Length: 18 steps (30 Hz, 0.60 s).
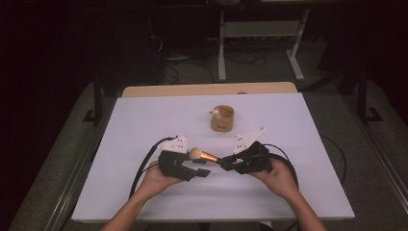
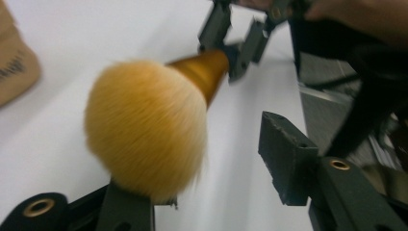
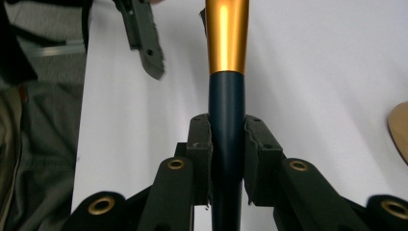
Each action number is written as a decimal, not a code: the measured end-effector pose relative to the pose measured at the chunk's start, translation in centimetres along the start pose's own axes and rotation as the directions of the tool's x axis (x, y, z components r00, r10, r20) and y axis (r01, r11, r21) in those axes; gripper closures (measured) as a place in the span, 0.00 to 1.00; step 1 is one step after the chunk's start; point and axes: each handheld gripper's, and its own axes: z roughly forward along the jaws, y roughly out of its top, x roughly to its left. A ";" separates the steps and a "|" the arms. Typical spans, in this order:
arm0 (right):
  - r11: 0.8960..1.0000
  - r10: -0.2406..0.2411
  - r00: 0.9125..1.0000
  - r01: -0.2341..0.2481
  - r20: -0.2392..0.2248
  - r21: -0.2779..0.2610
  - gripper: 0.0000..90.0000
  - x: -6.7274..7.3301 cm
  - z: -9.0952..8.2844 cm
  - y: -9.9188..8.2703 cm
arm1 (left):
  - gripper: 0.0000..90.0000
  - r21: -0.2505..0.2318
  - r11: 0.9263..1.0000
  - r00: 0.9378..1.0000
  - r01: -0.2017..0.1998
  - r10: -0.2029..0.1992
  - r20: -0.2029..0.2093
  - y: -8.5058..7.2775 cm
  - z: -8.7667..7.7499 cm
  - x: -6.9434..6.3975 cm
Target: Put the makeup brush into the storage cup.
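A makeup brush with a tan bristle head, gold ferrule and dark handle hangs level above the white table. My right gripper is shut on its dark handle, with both pads pressed against it. My left gripper faces it from the left. In the left gripper view the fluffy brush head sits between the jaws of the left gripper. The bristles brush one jaw, while the other fingertip stands clear of them, so the left gripper is open.
A small tan paper cup with something light inside stands on the table behind the grippers. Cables trail from both grippers toward the near edge. Dark floor and a desk frame lie beyond the table.
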 end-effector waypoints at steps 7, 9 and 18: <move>0.990 0.089 0.996 -0.087 0.013 -0.112 0.82 -0.3 0.5 -0.5 | 0.66 -0.086 0.994 0.997 0.074 -0.077 -0.029 0.5 0.0 0.5; 0.988 0.101 0.995 -0.098 0.017 -0.120 0.82 -0.3 1.0 -0.7 | 0.66 -0.086 0.994 0.996 0.074 -0.079 -0.050 0.8 0.1 0.5; 0.984 0.122 0.992 -0.122 -0.004 -0.127 0.82 -0.2 2.2 -0.7 | 0.76 -0.094 0.993 0.995 0.072 -0.079 -0.064 1.3 0.1 0.3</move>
